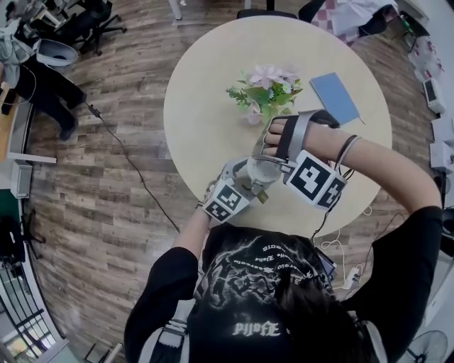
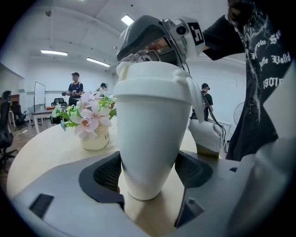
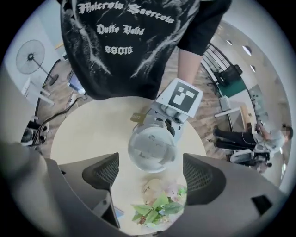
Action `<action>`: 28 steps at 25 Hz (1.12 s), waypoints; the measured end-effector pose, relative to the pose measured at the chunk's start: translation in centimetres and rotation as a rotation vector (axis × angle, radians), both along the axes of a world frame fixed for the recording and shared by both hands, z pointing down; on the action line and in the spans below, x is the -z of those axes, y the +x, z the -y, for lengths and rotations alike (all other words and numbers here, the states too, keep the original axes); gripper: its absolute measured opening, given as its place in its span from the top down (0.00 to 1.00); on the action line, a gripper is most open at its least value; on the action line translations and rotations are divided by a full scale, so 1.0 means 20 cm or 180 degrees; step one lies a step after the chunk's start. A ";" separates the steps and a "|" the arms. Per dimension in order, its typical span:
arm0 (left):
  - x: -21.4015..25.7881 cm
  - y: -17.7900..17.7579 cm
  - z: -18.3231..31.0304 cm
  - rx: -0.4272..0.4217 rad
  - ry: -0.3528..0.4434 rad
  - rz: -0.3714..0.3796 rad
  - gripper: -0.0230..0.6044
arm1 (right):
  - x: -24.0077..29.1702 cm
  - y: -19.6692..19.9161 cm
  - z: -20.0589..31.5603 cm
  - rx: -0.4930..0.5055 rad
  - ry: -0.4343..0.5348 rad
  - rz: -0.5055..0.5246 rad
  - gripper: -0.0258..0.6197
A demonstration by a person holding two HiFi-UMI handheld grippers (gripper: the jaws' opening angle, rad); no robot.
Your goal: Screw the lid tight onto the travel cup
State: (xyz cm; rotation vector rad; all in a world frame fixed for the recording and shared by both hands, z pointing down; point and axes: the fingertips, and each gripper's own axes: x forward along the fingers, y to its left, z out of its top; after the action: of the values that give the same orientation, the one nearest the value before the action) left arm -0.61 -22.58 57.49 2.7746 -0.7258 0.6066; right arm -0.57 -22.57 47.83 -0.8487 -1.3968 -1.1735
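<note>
A white travel cup [image 2: 148, 125] stands upright near the front edge of the round table [image 1: 206, 120], with its white lid [image 2: 150, 78] sitting on top. My left gripper [image 2: 148, 176] is shut on the cup's lower body, a pad pressed against each side. From above, my right gripper [image 3: 152, 173] looks straight down on the lid [image 3: 152, 148]. Its jaws stand wide apart on either side of the lid, and the pads are clear of it. In the head view both grippers meet at the cup [image 1: 261, 172], the left gripper [image 1: 241, 183] on the near left and the right gripper [image 1: 284, 164] on the right.
A vase of pink flowers [image 1: 266, 88] stands just beyond the cup, mid-table. A blue notebook [image 1: 335, 97] lies at the back right. Cables trail over the wooden floor on both sides, and office chairs [image 1: 92, 21] stand at the far left. People stand in the background [image 2: 74, 88].
</note>
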 end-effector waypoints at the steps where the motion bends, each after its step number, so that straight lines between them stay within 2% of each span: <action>1: 0.00 -0.01 0.01 -0.0002 -0.0003 -0.0001 0.35 | -0.01 -0.01 0.00 0.0170 0.0024 -0.0066 0.28; 7: 0.00 0.00 0.01 -0.0040 0.0009 -0.0038 0.35 | -0.07 -0.05 -0.02 0.0878 0.0095 -0.0156 0.28; 10: 0.00 0.00 0.01 -0.0024 -0.0003 -0.0057 0.35 | -0.09 -0.05 -0.04 0.0982 0.0081 -0.0222 0.35; 13: -0.01 0.00 0.02 0.0009 -0.0006 -0.0068 0.35 | -0.10 -0.06 -0.03 0.0942 0.0074 -0.0211 0.35; 19: -0.02 0.00 0.01 0.0031 -0.0043 -0.0098 0.35 | -0.10 -0.09 -0.05 0.0485 -0.0099 -0.0110 0.35; 28: -0.02 -0.01 0.01 0.0128 -0.0083 -0.0145 0.35 | -0.09 -0.11 -0.05 -0.0700 -0.0486 0.0142 0.35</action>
State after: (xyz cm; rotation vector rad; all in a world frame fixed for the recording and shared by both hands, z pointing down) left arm -0.78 -22.76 57.97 2.7336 -0.7566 0.5396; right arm -2.77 -21.47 49.65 -0.7558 -1.5886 -0.9321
